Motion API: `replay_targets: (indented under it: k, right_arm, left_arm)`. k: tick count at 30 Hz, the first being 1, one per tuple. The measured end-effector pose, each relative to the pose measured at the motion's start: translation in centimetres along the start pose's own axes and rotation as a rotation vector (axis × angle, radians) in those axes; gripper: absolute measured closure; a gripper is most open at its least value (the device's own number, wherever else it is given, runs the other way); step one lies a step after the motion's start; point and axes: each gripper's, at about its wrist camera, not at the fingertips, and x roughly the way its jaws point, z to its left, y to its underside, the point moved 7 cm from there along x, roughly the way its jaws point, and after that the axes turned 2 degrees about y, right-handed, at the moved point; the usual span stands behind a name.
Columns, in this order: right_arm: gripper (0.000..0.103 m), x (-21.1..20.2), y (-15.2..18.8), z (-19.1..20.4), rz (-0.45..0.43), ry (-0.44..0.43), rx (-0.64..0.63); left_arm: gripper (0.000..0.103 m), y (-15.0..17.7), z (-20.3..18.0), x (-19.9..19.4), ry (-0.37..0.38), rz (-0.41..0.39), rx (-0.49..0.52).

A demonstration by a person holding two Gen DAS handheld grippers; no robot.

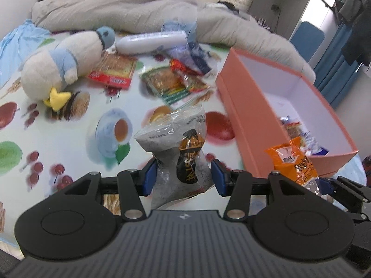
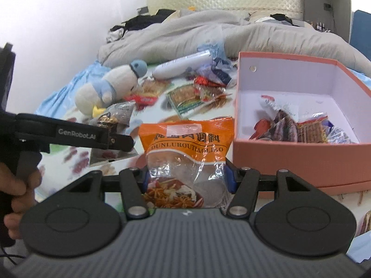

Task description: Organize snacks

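Above the near edge of the bed (image 1: 76, 139), with its fruit-print cover, both grippers point forward and downward, each carrying a packet clear of the cover. At the left of the right wrist view a hand (image 2: 16, 192) grips the handle of the left gripper (image 1: 184, 177), its fingers curled round the black grip; the rest of the person is cut off by the frame edge. That claw is clamped on a grey snack packet (image 1: 178, 155), the blue pads pressing its crumpled waist from both sides, and the packet stands upright, its lower end hidden behind the gripper body. To the right, the right gripper (image 2: 187, 180) is clamped on an orange seasoning packet (image 2: 187, 143), also upright; its bottom edge is hidden behind the gripper body and one pad is largely covered by the wrapper. In the left wrist view this packet shows only in part, at the right edge. Just right of both packets stands the open pink box (image 2: 289, 159), near the bed's right edge, with several wrapped snacks (image 2: 301, 127) heaped in its near end. Farther back on the cover, loose snack packets (image 1: 167, 81) lie between a plush penguin (image 1: 58, 64) and the box, blurred so their print cannot be read.
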Motion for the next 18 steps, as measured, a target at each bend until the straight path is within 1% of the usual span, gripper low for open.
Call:
replay_targets:
  k: [9, 13, 18]
  right_arm:
    - [0.043, -3.0, -3.1, -1.3, -0.078, 0.013, 0.011]
    - [0.043, -4.3, -4.1, -2.6, -0.109, 0.036, 0.026]
    - [0.043, -5.6, -4.8, -4.2, -0.142, 0.072, 0.021]
  left_arm:
    - [0.048, -2.8, -2.5, -2.5, 0.049, -0.056, 0.032]
    - [0.048, -3.7, -3.6, -3.5, 0.067, -0.076, 0.048]
    - [0.048, -4.6, -5.9, -4.7, 0.105, -0.109, 0.096]
